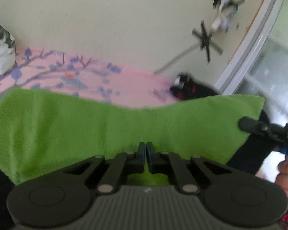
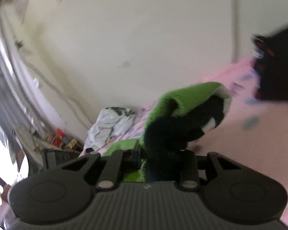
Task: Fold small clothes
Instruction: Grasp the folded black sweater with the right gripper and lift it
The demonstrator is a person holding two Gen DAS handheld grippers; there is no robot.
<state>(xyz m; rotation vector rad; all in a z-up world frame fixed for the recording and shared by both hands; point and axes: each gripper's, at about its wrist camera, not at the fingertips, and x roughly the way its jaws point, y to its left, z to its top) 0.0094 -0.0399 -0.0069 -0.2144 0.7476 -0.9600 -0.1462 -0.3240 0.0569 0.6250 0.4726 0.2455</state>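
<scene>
Pink sheet with a blue branch print covers the bed, under a pale wall. A green fleece cloth hangs lifted above the sheet, stretched wide between both tools. The left gripper has its fingers pinched tight on the cloth's near edge. The right gripper is blurred; green cloth lies between its partly closed fingers, though whether they press it cannot be told.
</scene>
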